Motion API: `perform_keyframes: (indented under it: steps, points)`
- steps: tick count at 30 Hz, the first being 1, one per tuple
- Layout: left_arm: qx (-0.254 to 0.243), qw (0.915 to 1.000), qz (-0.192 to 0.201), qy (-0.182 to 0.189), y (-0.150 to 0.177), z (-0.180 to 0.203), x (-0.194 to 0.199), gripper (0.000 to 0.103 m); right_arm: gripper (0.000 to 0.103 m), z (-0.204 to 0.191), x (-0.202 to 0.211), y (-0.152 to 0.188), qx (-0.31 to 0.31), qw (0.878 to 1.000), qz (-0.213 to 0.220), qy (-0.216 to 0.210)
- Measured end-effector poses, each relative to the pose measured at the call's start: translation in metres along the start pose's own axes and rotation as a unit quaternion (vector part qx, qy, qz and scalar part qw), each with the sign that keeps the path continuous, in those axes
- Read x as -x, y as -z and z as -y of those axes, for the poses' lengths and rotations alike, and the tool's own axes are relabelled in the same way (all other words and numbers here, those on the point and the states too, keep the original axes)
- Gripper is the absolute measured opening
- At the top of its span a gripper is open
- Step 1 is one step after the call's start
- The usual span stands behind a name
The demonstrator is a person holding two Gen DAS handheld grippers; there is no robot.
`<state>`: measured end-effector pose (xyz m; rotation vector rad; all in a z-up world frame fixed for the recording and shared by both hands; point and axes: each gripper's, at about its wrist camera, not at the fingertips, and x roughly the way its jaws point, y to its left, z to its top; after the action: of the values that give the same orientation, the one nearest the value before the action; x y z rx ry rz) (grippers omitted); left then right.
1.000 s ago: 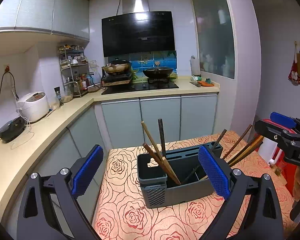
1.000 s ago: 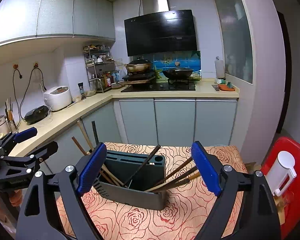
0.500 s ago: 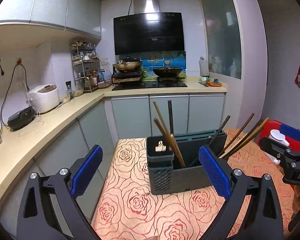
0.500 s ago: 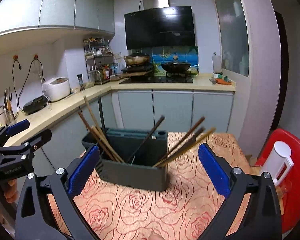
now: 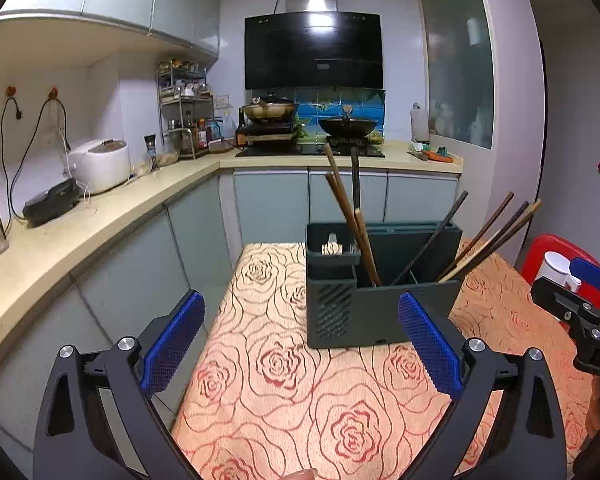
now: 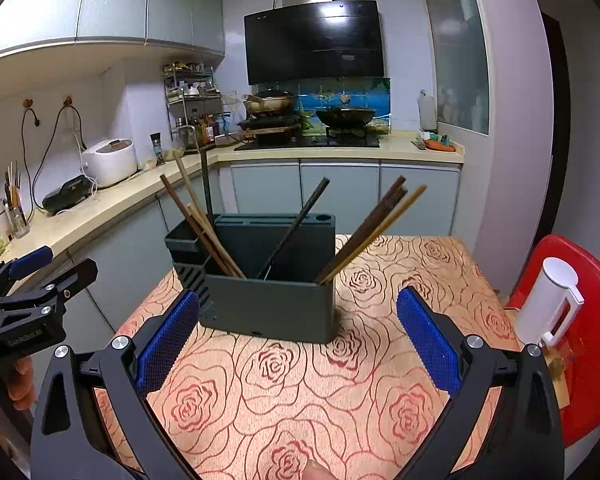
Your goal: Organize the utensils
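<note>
Holder: we see a dark grey plastic utensil holder (image 5: 380, 300) standing upright on the counter (image 5: 284, 384), boxy, with a vented end wall and inner dividers that split it into compartments.
Where it sits: toward the far half of the rose-patterned cloth, near the middle of its width, well within reach of both our tongs.
Chopsticks, left bunch: several brown sticks and one dark one (image 5: 350, 216) lean out of the compartment beside the vented end; they are long, thin and straight, wood or bamboo by the look.
Chopsticks, middle: a single dark stick (image 6: 296, 228) slants across the centre compartment.
Chopsticks, right bunch: a fan of brown and pale sticks (image 6: 374, 230) tips outward over the right wall.
Why they lean: we judge the compartments are wide and the sticks are loose, so each one rests against a rim at its own angle; nothing is sorted by colour or pair yet.
Left tongs (image 5: 300, 348): wide apart, blue ribbed pads empty, aimed at the holder from the near side and short of it.
Right tongs (image 6: 298, 342): also spread wide with nothing between the pads, facing the holder's long wall without touching it.
Why held so: we judge both pairs are opened ready to pinch a stick or steady the box.
Cloth: soft, wrinkled, likely to slide under a push.
</note>
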<state>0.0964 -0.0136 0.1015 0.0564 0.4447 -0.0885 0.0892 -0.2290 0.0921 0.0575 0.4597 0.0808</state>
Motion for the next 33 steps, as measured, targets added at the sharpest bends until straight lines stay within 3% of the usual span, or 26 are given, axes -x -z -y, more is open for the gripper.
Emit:
perform_keyframes:
  steps: [10,33]
  points:
    - [0.016,0.9998,-0.009,-0.007,0.033,-0.004,0.009,0.094,0.096,-0.004,0.009,0.030,-0.004,1.000,-0.012,0.011]
    - [-0.015,0.9988,0.039,-0.026,0.058,0.012,0.071,0.094,0.096,-0.022,0.053,0.065,0.004,0.999,0.025,0.034]
